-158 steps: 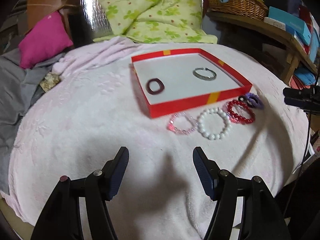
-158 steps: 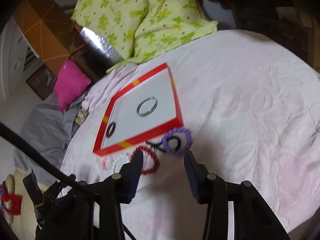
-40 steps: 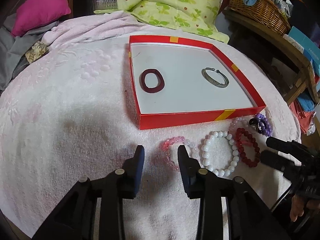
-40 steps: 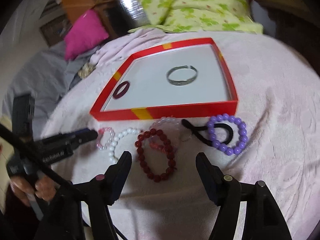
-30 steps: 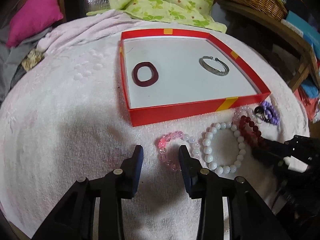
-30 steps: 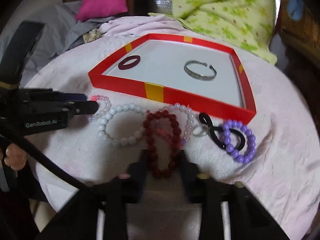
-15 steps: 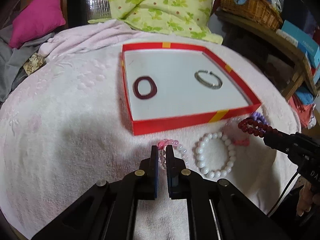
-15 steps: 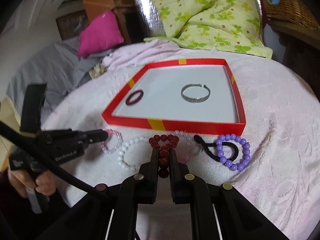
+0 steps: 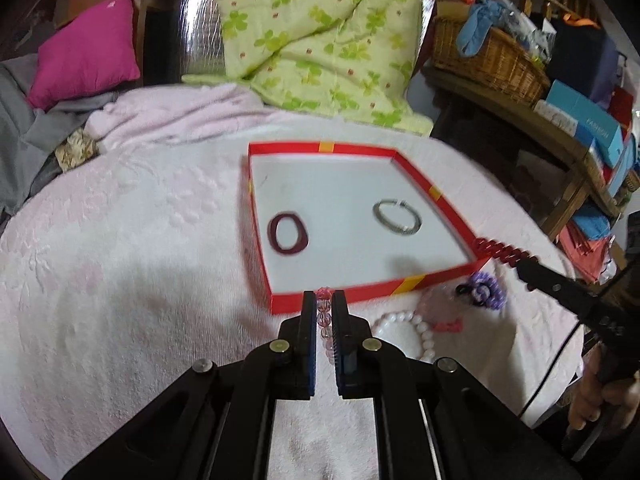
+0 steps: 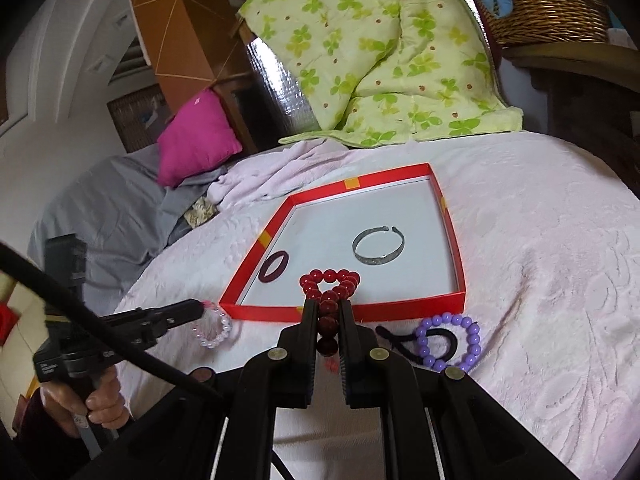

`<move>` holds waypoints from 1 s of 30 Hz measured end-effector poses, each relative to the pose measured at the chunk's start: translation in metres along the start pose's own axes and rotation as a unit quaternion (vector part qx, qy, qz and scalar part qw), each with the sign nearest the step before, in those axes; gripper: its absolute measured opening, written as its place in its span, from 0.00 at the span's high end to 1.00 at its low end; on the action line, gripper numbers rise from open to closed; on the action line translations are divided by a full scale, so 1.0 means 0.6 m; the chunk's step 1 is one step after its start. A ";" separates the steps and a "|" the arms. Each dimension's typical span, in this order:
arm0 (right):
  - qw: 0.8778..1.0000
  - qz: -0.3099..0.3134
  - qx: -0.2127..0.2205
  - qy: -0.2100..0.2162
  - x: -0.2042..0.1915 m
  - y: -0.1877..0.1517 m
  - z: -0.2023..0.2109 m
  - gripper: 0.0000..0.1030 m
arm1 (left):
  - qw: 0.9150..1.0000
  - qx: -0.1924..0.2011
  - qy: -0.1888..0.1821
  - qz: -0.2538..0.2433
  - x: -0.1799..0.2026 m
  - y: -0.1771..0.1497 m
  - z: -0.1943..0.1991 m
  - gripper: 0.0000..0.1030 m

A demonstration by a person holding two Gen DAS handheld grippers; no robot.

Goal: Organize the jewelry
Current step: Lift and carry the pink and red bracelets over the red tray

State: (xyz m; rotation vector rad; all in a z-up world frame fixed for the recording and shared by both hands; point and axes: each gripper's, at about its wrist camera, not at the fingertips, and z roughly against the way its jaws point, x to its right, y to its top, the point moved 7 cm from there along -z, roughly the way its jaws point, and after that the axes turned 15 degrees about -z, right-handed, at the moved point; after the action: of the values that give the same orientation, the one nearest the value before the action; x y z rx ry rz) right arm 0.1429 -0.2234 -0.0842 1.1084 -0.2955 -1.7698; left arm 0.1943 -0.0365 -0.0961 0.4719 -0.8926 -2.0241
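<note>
Nearest the left wrist camera, the left gripper point(image 9: 324, 300) was clamped on the pink bead bracelet point(image 9: 324, 317), its jaws having just closed on the strand, which stood in the narrow slit between the pads just short of the red tray's point(image 9: 362, 292) near wall. In the right wrist view the right gripper point(image 10: 328, 308) was pinched on the dark red bead bracelet point(image 10: 330, 280), whose loop stood up past the fingertips and overlapped the tray's near wall in that picture.

On the pink blanket point(image 9: 140, 280) in front of the tray's near wall lay the white bead bracelet point(image 9: 400, 322), partly hidden behind the left gripper. To the right of it, close to the tray's near right corner, sat the purple bead bracelet point(image 10: 456, 340) with a black hair tie point(image 10: 404, 340) threaded through it, and a pale pink bracelet point(image 9: 438, 308) between the white and purple ones.

Inside the tray, a maroon ring point(image 9: 287, 233) lay toward the left wall and a silver bangle point(image 9: 397, 217) toward the right wall, well apart, with bare white floor between them and along the near and far walls. Left of the tray the blanket lay open and flat out to its edge. Beyond the tray's far wall were a rumpled fold of blanket, then a green flowered quilt point(image 9: 320, 32), a magenta pillow point(image 9: 86, 52) far left, and a wicker basket point(image 9: 488, 60) on a shelf far right.
</note>
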 end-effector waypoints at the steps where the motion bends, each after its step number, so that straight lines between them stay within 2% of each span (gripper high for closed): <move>1: 1.000 -0.003 0.003 -0.001 0.000 0.003 0.000 0.90 | 1.000 0.006 0.002 -0.002 0.000 0.005 0.004 0.93; 7: 1.000 -0.015 0.010 -0.002 -0.001 0.014 -0.006 0.90 | 0.999 0.031 0.033 -0.022 0.006 0.027 0.017 0.93; 16: 1.000 -0.008 0.017 0.001 -0.019 0.030 -0.023 0.90 | 0.994 0.028 0.078 -0.065 0.025 0.048 0.008 0.93; 20: 1.000 -0.008 0.024 0.000 -0.021 0.050 -0.031 0.90 | 0.991 0.028 0.101 -0.083 0.029 0.067 0.001 0.93; 30: 0.999 -0.035 0.038 -0.018 0.005 0.124 -0.071 0.90 | 0.984 0.021 0.118 -0.128 0.048 0.127 -0.056 0.93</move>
State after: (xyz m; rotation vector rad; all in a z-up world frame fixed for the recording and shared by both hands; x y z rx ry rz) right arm 0.2213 -0.2502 -0.0627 1.1545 -0.3517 -1.8540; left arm 0.2407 -0.1034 -0.0628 0.8704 -0.7605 -2.1248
